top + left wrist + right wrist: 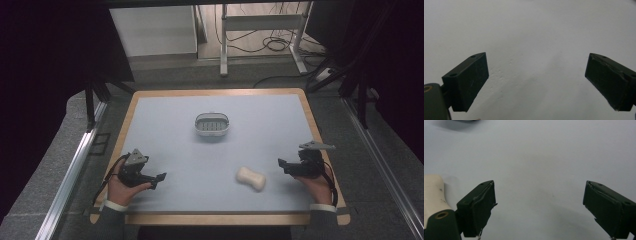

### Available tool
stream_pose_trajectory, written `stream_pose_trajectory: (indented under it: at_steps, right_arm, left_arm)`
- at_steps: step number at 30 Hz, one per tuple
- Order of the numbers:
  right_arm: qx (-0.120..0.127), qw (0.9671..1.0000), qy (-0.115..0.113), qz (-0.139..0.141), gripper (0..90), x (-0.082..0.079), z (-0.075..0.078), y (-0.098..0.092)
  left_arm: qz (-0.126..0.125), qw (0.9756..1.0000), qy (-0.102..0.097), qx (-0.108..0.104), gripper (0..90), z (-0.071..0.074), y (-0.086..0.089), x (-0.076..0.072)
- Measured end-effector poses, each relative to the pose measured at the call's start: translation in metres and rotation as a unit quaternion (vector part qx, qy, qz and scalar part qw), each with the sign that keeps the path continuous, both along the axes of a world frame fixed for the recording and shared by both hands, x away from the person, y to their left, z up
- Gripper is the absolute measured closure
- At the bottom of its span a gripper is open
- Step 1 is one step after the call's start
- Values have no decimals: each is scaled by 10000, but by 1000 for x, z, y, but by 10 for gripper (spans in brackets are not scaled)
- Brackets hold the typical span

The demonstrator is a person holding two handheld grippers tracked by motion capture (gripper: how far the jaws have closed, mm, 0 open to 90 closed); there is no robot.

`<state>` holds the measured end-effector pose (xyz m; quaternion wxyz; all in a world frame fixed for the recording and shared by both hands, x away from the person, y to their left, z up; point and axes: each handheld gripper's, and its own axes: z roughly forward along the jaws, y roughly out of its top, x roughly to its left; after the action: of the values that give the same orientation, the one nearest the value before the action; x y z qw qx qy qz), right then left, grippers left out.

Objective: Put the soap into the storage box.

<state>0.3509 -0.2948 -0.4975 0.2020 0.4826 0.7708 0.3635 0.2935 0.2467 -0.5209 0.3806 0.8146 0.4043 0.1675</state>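
A cream, bone-shaped soap bar point(251, 178) lies on the pale blue table mat, right of centre near the front. A small white oval soap dish point(212, 125) with a ridged grey inside stands in the middle, farther back. My left gripper point(159, 179) rests low at the front left, held by a hand, jaws wide apart over bare mat point(536, 82). My right gripper point(283, 165) sits at the front right, a short gap right of the soap, its jaws open and empty point(539, 207). The soap's end point(432, 192) shows just left of its left jaw.
The mat lies on a wooden table point(305, 107) with a raised light-wood rim. Metal rails point(75, 160) run along both sides. Behind the table stand a desk frame point(260, 30) and loose cables on the floor.
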Motion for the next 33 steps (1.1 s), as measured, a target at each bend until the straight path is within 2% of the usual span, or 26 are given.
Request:
stream_pose_trajectory:
  at_steps: [8,11,15,17,19,26,28,33]
  right_arm:
    - [-53,10000,12,3,121,0,-1,-3]
    - [-63,9999,22,-102,116,1,0,-5]
    - [-36,10000,61,-6,120,1,3,-8]
    - [183,9998,32,118,120,-1,8,-8]
    - [231,9996,-8,159,120,-2,10,-8]
    - [125,9995,-145,251,137,-7,21,-5]
    - [60,9988,-164,452,144,-10,26,-3]
    - [40,9984,-187,527,150,-12,32,0]
  left_arm:
    - [2,10000,-35,55,57,0,-3,0]
    - [22,9999,-64,74,57,0,-3,0]
    - [49,9999,-90,56,58,1,-1,-1]
    - [47,9999,-88,66,57,1,-1,-1]
    - [45,9999,-86,67,57,0,-1,-1]
    - [51,9999,-78,86,56,-1,-2,0]
    - [49,9999,-75,99,56,-1,-2,0]
    - [32,9999,-61,118,57,-2,-4,0]
